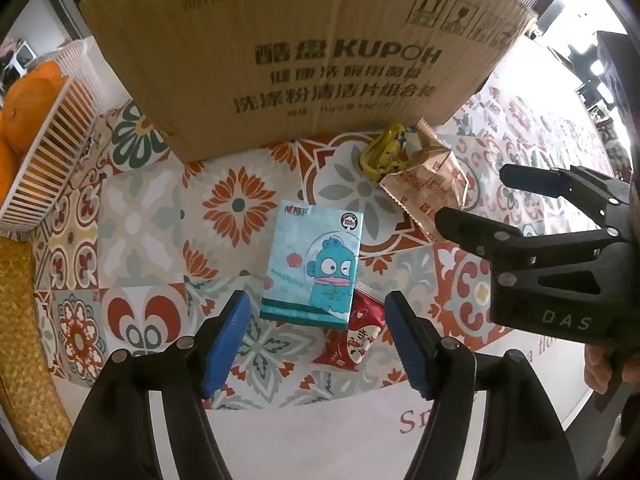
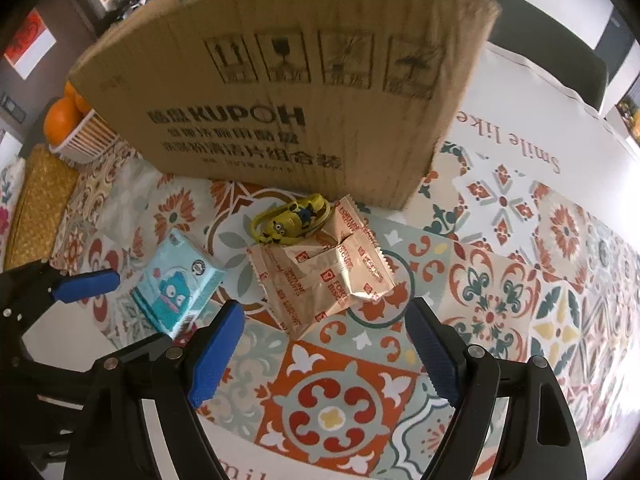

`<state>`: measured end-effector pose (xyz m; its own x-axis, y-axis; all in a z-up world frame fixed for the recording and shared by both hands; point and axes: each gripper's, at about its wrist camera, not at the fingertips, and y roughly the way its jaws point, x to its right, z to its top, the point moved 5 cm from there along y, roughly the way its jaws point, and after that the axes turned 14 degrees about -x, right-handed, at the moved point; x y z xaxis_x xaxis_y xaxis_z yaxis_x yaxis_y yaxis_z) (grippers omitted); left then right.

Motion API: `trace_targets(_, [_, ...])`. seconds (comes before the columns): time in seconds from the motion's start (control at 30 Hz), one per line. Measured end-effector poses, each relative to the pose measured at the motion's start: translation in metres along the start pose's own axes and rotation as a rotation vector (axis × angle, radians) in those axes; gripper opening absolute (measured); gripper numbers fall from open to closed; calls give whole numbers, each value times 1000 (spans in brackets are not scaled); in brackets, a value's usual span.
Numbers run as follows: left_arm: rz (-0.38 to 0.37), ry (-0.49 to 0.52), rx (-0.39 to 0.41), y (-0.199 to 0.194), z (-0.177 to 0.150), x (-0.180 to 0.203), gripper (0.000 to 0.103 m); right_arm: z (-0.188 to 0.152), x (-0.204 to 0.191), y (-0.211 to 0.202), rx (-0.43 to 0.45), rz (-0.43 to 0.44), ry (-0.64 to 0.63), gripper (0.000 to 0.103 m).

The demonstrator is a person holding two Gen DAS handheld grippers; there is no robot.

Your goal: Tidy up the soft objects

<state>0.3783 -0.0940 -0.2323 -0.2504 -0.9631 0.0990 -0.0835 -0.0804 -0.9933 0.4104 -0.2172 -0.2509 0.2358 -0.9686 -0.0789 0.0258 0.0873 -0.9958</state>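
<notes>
I hold both claws spread and empty: left gripper point(image 1: 318, 316) over the tissue pack point(image 1: 314, 266), right gripper point(image 2: 324, 340) over the biscuit packets point(image 2: 320, 276), both items before the cardboard box point(image 2: 304, 92).

Patterned tablecloth point(image 2: 500, 280); dark chair point(image 2: 552, 64); bright daylight behind.

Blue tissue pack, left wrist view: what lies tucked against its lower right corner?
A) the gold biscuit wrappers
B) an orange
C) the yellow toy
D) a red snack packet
D: the red snack packet lies partly under the corner of the blue tissue pack, while the yellow toy and gold biscuit wrappers lie farther back, near the cardboard box.
</notes>
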Motion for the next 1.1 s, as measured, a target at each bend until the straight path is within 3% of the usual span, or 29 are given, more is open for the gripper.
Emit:
trace_targets(0.53, [-5, -42, -36, 31, 24, -3, 68, 17, 0, 36, -44, 7, -18, 84])
trace_targets(0.8, [-37, -57, -51, 45, 38, 1, 56, 27, 3, 40, -20, 23, 1, 83])
trace_targets(1.1, [-32, -60, -19, 39, 31, 0, 54, 18, 9, 27, 34, 14, 1, 58])
